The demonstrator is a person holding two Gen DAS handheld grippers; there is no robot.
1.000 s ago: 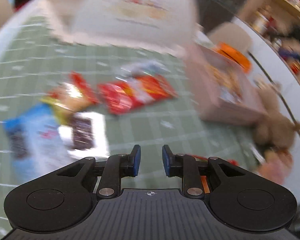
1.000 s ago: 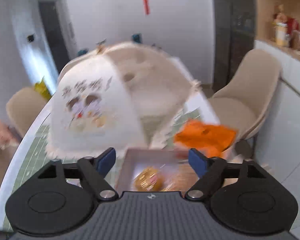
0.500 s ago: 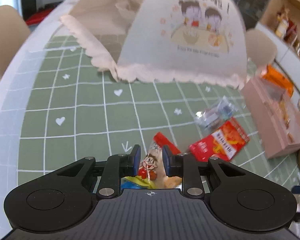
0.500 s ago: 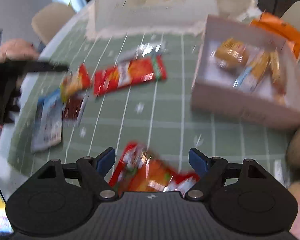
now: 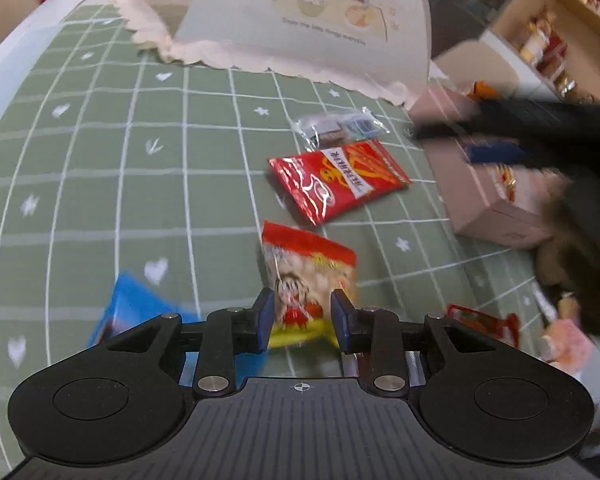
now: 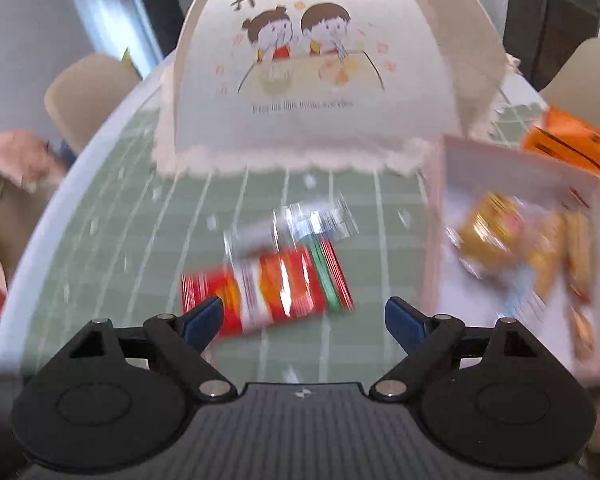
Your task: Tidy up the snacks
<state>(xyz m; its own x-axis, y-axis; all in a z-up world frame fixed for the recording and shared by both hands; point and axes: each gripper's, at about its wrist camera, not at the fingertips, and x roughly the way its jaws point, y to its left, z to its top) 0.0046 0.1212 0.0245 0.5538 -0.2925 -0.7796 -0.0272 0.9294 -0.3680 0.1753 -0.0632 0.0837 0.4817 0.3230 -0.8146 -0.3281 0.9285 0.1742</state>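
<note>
In the left wrist view my left gripper (image 5: 302, 320) is partly open, its jaws on either side of the lower end of a cartoon snack bag (image 5: 310, 276) lying on the green grid mat; I cannot tell if they touch it. Beyond lie a red packet (image 5: 338, 180) and a clear wrapper (image 5: 340, 128). A pink box (image 5: 496, 208) stands at the right. My right gripper (image 6: 304, 318) is wide open and empty above the red packet (image 6: 268, 292). The box (image 6: 436, 240) holds several snacks (image 6: 512, 240).
A white food cover tent (image 6: 312, 80) stands at the back of the mat. A blue packet (image 5: 128, 312) and another red packet (image 5: 480, 322) lie near my left gripper. An orange bag (image 6: 572, 140) is behind the box. Chairs surround the table; shelves are at the right.
My left gripper moved forward and opened a little around the cartoon bag. My right gripper swung from above the near red packet towards the far one, staying open.
</note>
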